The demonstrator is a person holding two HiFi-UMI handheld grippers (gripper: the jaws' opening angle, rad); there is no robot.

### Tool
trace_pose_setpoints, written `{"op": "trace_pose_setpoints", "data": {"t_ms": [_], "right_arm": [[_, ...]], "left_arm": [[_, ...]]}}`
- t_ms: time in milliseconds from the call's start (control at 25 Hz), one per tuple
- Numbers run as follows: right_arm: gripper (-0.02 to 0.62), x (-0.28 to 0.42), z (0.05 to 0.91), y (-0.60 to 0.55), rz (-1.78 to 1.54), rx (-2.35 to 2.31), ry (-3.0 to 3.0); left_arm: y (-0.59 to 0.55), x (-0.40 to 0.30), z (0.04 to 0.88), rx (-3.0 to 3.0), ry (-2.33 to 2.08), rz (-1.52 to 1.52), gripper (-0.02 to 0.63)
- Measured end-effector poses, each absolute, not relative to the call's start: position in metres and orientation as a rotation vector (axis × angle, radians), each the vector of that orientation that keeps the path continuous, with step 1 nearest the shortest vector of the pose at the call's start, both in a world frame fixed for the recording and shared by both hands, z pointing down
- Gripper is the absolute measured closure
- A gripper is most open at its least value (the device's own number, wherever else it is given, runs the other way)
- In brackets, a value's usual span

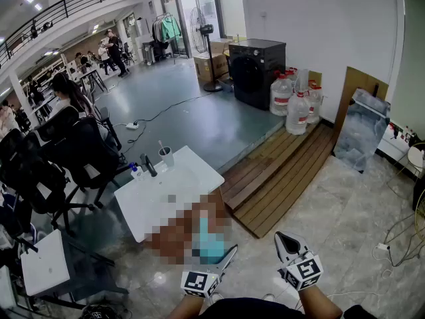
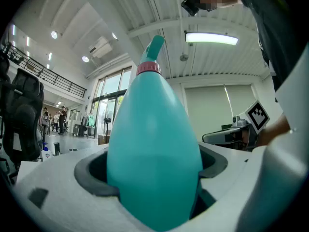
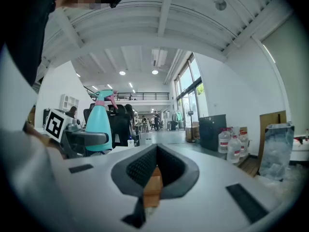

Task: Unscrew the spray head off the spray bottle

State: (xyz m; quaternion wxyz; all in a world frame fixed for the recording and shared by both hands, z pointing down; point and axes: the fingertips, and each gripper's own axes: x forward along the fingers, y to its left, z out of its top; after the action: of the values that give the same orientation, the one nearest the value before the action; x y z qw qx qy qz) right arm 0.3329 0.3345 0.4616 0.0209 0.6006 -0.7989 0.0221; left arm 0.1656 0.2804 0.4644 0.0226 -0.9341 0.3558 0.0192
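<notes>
A teal spray bottle (image 2: 153, 149) stands upright between the jaws of my left gripper (image 2: 152, 175), which is shut on its wide body. It has a pink collar (image 2: 148, 68) with a teal spray head (image 2: 155, 43) above. In the head view the bottle (image 1: 211, 244) shows low in the middle, partly under a mosaic patch, with the left gripper (image 1: 222, 261) on it. My right gripper (image 1: 287, 244) is a short way to the right, apart from the bottle. Its jaws (image 3: 155, 170) are shut with nothing between them. The right gripper view shows the bottle (image 3: 98, 124) at the left.
A white table (image 1: 166, 191) ahead carries a cup (image 1: 167, 156) and small bottles (image 1: 136, 171). Black office chairs (image 1: 73, 151) stand at the left. A wooden platform (image 1: 279, 171), water jugs (image 1: 297, 111) and a black machine (image 1: 255, 72) lie to the right.
</notes>
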Motion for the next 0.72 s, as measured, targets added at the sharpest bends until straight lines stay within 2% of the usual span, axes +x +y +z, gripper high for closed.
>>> {"op": "trace_pose_setpoints", "data": {"t_ms": [720], "right_arm": [[0.591,0.297,0.452,0.318,0.041,1.823,-2.538]], "left_arm": [[0.271,0.134,0.472,-2.898,1.123,0.028,0.137]]}}
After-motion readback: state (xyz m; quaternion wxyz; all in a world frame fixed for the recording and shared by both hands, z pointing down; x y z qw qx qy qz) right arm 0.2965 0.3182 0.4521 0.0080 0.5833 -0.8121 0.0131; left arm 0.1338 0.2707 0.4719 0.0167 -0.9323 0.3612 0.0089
